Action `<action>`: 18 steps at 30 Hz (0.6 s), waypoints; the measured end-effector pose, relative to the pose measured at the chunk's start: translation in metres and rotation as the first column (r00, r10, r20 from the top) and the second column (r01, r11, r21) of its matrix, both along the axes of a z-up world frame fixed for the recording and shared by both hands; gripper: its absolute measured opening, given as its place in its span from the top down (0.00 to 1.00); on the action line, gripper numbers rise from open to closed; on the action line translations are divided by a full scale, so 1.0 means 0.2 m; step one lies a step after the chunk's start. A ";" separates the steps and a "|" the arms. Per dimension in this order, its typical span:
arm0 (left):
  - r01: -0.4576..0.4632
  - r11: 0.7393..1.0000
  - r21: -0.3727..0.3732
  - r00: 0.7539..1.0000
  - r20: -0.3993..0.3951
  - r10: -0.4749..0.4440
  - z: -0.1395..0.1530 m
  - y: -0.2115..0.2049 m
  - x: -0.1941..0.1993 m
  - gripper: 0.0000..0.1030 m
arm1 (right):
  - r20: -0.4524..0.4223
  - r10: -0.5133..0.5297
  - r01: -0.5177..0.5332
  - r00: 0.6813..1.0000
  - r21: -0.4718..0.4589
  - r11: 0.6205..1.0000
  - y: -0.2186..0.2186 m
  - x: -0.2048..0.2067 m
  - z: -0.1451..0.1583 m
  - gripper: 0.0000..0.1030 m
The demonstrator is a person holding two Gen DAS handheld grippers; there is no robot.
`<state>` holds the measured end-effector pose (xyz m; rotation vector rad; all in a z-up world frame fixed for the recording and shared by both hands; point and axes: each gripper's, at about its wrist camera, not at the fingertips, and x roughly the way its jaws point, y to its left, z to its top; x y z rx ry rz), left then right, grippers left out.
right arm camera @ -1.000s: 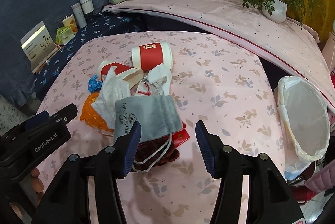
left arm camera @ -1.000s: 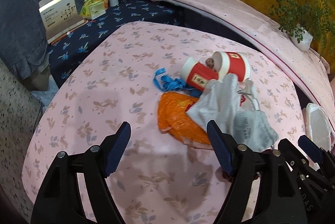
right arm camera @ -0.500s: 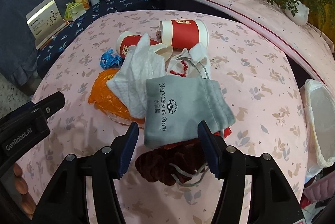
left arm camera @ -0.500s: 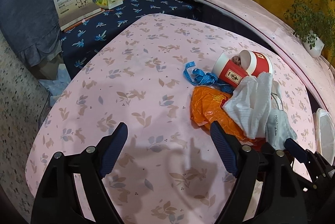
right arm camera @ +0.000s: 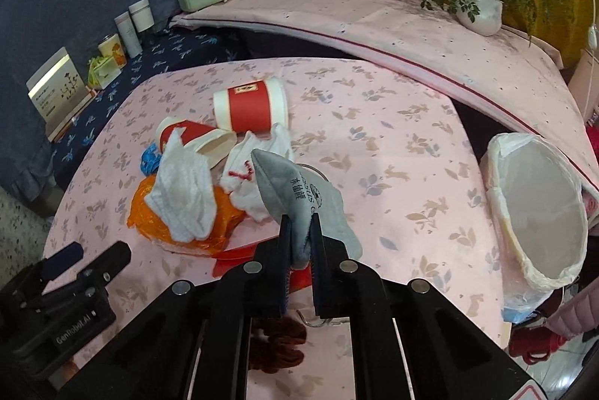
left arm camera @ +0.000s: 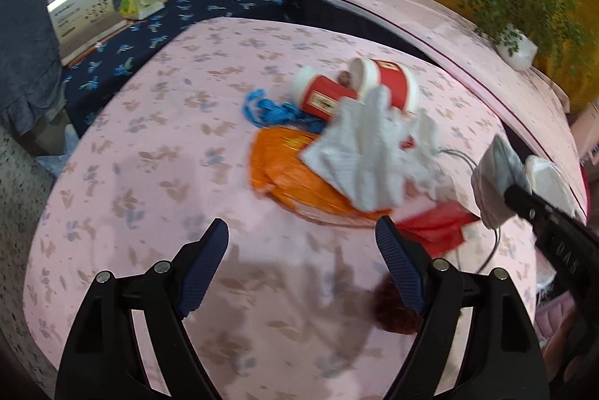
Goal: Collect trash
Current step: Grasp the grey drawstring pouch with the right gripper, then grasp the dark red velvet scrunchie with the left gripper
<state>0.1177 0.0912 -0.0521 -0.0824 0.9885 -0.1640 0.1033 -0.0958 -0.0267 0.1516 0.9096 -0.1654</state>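
On my right I see the bin (right arm camera: 539, 213), lined with a white bag (right arm camera: 501, 153), standing just off the edge of the pink surface (right arm camera: 393, 123); what shows of its inside looks bare. Two red and white paper cups (right arm camera: 249, 110) lie on their sides in the trash pile, open mouths showing, and I cannot tell whether anything is in them.

My right hand-held gripper (right arm camera: 299, 231) has just been closing, and now its jaws pinch the grey drawstring pouch (right arm camera: 299, 194), which half a second ago lay flat on the pile between open jaws. The pouch is now bunched and lifted off the heap, its cords trailing down. From the left wrist view the pouch (left arm camera: 494, 183) hangs at the gripper's tip, above the surface near its right edge.

My left hand-held gripper (left arm camera: 301, 261) stands wide open with nothing between its jaws, over bare cloth just short of the orange bag (left arm camera: 292, 171). The white tissue (left arm camera: 359, 160), blue tape (left arm camera: 269, 110) and dark red scrunchie (left arm camera: 393, 306) lie where they were.
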 end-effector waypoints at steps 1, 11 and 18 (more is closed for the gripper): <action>0.019 1.000 -0.003 1.000 -0.004 -0.019 0.00 -0.04 -0.01 0.25 | 0.007 -0.013 0.013 1.000 0.002 1.000 -0.03 -0.01 0.01 0.92; 0.146 0.989 0.000 0.983 -0.113 -0.145 -0.17 -0.32 -0.12 0.30 | 0.060 -0.089 0.088 0.994 0.027 0.996 -0.25 -0.14 0.11 0.92; 0.168 0.986 0.013 0.972 -0.168 -0.164 -0.28 -0.37 -0.16 0.59 | 0.056 -0.093 0.090 0.994 0.046 0.995 -0.29 -0.20 0.08 0.92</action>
